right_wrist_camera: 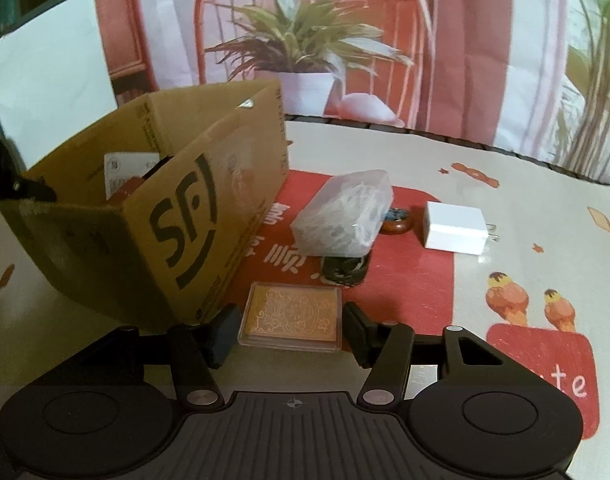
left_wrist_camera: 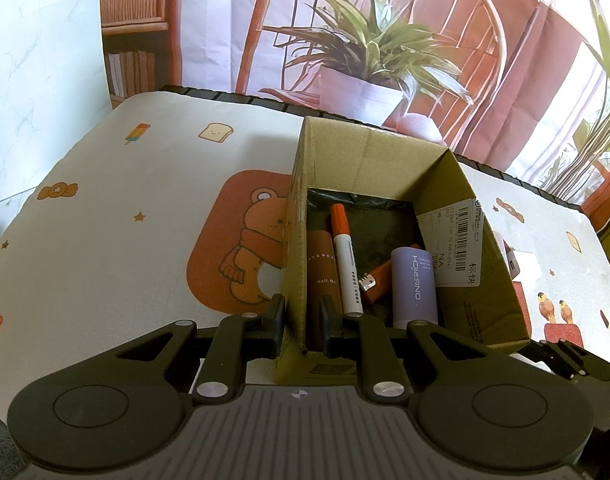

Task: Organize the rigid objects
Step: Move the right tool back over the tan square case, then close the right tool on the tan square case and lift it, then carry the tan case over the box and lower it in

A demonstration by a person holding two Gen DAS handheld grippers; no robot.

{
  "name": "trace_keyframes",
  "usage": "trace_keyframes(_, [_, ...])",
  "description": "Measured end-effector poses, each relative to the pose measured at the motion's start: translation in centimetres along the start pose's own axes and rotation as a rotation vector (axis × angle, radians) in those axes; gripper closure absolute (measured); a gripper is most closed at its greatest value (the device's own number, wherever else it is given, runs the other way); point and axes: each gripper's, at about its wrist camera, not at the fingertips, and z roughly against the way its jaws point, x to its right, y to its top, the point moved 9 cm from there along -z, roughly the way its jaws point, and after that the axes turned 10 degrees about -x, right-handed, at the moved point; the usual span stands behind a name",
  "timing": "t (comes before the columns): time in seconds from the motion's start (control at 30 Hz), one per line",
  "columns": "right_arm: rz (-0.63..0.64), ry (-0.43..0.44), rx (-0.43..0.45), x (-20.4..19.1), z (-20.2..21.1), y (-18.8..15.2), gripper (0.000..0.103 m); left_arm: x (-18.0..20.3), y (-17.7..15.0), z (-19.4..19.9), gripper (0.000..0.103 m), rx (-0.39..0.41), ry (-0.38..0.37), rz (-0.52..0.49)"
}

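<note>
A cardboard box [left_wrist_camera: 385, 160] stands on the table and holds a brown roll-on tube [left_wrist_camera: 323, 276], an orange-capped marker [left_wrist_camera: 347, 260], an orange lighter [left_wrist_camera: 375, 280] and a purple bottle [left_wrist_camera: 415, 284]. My left gripper [left_wrist_camera: 303, 322] is shut on the box's near left wall. In the right wrist view the box [right_wrist_camera: 177, 216] is tilted at the left. My right gripper [right_wrist_camera: 289, 330] is open around a flat gold card in a clear case [right_wrist_camera: 291, 316] lying on the table, not touching it.
Beyond the card lie a clear plastic box of clips [right_wrist_camera: 345, 216], a black round object [right_wrist_camera: 343, 270], a small brown disc [right_wrist_camera: 397, 220] and a white charger plug [right_wrist_camera: 455, 230]. A printed mat [left_wrist_camera: 125, 220] covers the table. A plant backdrop hangs behind.
</note>
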Motion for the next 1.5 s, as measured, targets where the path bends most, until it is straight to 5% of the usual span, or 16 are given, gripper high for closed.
trace_keyframes(0.87, [-0.049, -0.007, 0.135, 0.9, 4.3, 3.3, 0.051, 0.0, 0.0, 0.0, 0.084, 0.000, -0.002, 0.002])
trace_keyframes(1.5, [0.033, 0.055, 0.233, -1.8, 6.6, 9.8, 0.051, 0.1, 0.0, 0.0, 0.084, 0.000, -0.003, 0.002])
